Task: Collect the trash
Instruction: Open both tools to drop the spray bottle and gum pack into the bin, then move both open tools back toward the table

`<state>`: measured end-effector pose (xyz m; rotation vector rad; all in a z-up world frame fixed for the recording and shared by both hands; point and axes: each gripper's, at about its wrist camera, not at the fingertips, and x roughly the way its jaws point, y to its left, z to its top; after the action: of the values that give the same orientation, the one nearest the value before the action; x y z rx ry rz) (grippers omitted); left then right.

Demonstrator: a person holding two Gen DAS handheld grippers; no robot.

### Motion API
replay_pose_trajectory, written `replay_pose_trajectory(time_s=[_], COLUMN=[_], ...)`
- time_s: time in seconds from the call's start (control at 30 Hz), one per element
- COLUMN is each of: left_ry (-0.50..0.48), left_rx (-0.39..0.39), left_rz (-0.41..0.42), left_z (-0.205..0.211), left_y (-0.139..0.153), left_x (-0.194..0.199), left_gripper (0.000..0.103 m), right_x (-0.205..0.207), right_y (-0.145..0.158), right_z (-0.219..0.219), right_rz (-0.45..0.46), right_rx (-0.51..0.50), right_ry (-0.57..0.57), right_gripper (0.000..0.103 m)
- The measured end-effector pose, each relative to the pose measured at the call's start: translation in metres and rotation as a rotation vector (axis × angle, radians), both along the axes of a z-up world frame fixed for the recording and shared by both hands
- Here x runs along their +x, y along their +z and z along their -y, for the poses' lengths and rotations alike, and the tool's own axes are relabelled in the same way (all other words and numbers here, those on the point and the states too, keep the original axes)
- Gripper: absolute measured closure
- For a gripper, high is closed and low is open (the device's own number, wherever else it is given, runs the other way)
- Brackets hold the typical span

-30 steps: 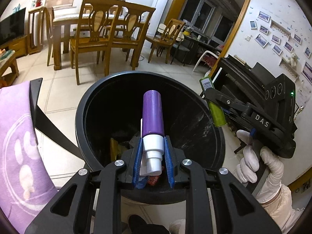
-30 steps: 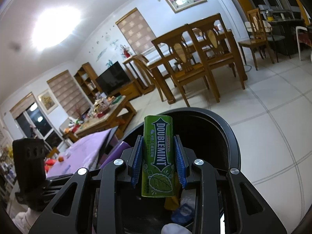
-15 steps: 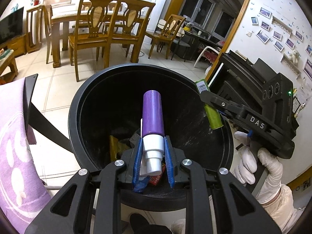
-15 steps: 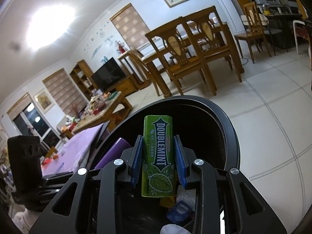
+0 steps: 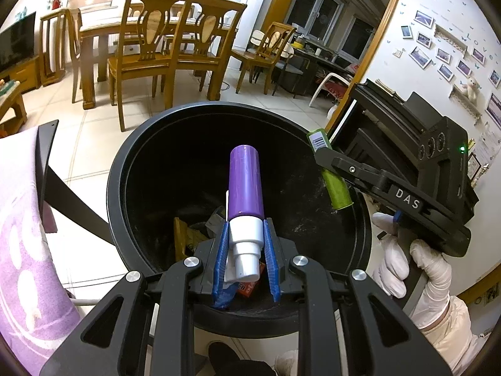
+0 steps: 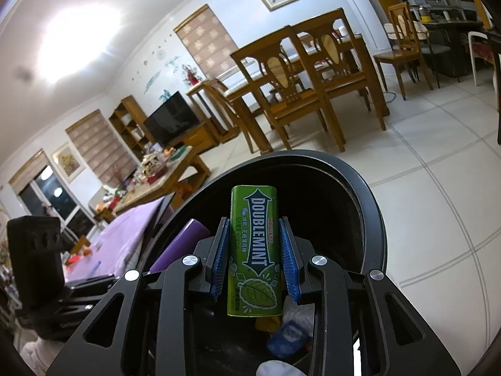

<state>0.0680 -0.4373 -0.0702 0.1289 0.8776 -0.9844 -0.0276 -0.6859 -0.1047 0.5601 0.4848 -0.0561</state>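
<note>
Black trash bin [image 5: 119, 169], open-topped, below both tools; left gripper [image 5: 245, 250] clamped on the purple tube [image 5: 244, 181] at its white cap, probably rigid, light, slick; right gripper [image 6: 255, 257] clamped on the green gum pack [image 6: 254, 250] across its narrow sides, seemingly light, crushable.

The bin [image 5: 125, 188] is black plastic, kinda glossy on the rim with dusty scuffs inside. The purple bottle [image 5: 245, 181] looks like smooth shiny plastic with a matt white cap. The gum pack [image 6: 254, 250] is glossy printed green. Varnished wood chairs [image 5: 150, 50], shiny floor tiles [image 6: 438, 188].
</note>
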Motion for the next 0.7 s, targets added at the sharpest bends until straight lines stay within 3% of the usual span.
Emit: replay_pose_trajectory(time_s=[0.27,0.33,0.37,0.43,0.5,0.7], left_ry=[0.013,0.015,0.015,0.031,0.054,0.110], left_rx=[-0.005,-0.010,-0.013,-0.018,-0.042,-0.089], left_rz=[0.009,0.007,0.007,0.026,0.066,0.082], left_z=[-0.005,-0.008,-0.010,-0.016,-0.028,-0.073], left_y=[0.005,0.007,0.009,0.014,0.024,0.046], left_x=[0.002,0.001,0.000,-0.003,-0.008,-0.009], left_gripper=[0.077,0.076,0.072,0.042,0.030,0.030], right_x=[0.001,0.000,0.000,-0.001,-0.002,0.004], right_y=[-0.008,-0.008,-0.006,0.002,0.007,0.030], right_z=[-0.007,-0.008,-0.009,-0.014,-0.018,-0.046], right_rz=[-0.008,-0.002,0.005,0.015,0.025,0.049], right_rx=[0.008,0.015,0.020,0.018,0.017,0.003], right_ry=[0.009,0.016,0.017,0.017,0.025,0.070], right_gripper=[0.068,0.053,0.045,0.041,0.034,0.023])
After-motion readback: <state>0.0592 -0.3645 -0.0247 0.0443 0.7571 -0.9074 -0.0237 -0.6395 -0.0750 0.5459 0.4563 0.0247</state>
